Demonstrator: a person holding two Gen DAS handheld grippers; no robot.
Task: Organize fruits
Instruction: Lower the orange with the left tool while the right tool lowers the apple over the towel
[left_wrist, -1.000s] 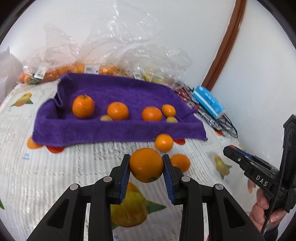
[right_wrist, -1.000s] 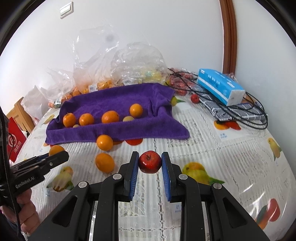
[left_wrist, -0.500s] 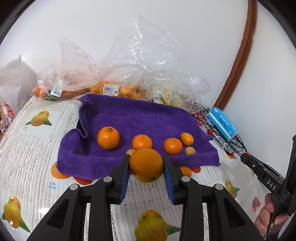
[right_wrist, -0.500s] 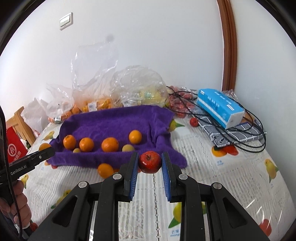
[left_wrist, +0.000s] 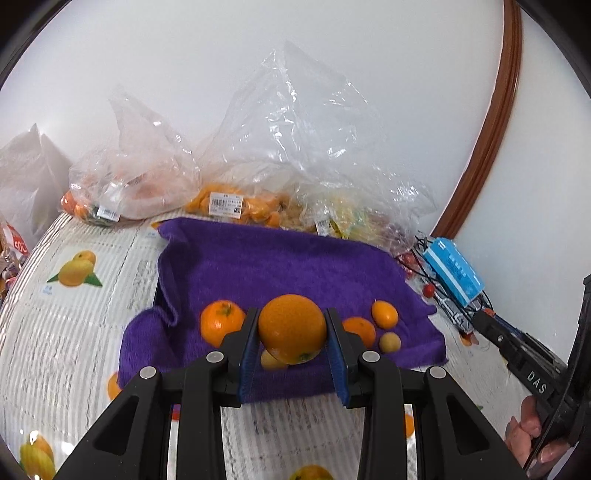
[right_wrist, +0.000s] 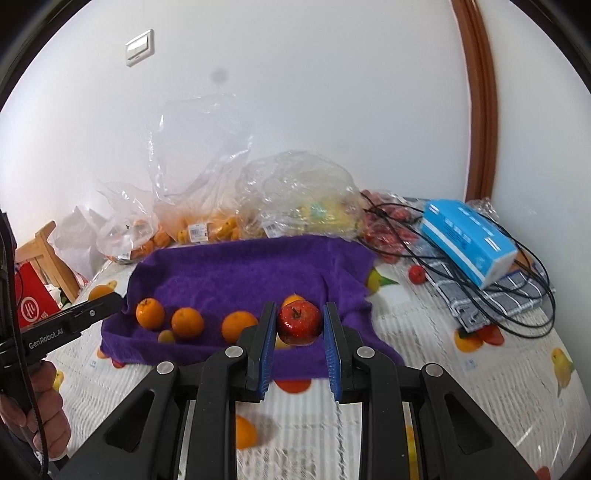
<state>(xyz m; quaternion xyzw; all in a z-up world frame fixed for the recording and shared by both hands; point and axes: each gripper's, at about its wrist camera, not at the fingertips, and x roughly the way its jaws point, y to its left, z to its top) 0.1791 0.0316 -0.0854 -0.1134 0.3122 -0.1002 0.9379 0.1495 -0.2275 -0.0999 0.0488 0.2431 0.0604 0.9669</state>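
Both of my grippers are coming up off the table and moving closer to the purple towel (left_wrist: 280, 266), which is looking bigger and nearer than it did a second ago. My left gripper (left_wrist: 291, 338) is squeezing a big orange (left_wrist: 291, 328) between its blue pads. My right gripper (right_wrist: 298, 325) is squeezing a small red apple (right_wrist: 298, 322) the same way. Both fruits are hanging in the air, just in front of the near edge of the towel.

On the towel, a row of small oranges (right_wrist: 187, 322) is already sitting, with a few little yellow fruits (left_wrist: 390, 342) next to them. One more orange (right_wrist: 244, 432) is still lying on the tablecloth (right_wrist: 424, 350) in front of the towel. Bags of fruit (left_wrist: 229, 203) are piled behind the towel by the wall.

I think I am carrying these two fruits over to put them down with the others.

The orange is looking round and firm, with bumpy skin, so I think it is not slipping much. I am holding it across its fat middle, and that seems the best place. The apple is shiny and smooth, so I think it could slide or turn. It could bruise if I squeeze too hard. I am holding it by its sides, with the stem pointing up. Both fruits may roll when I am letting go.
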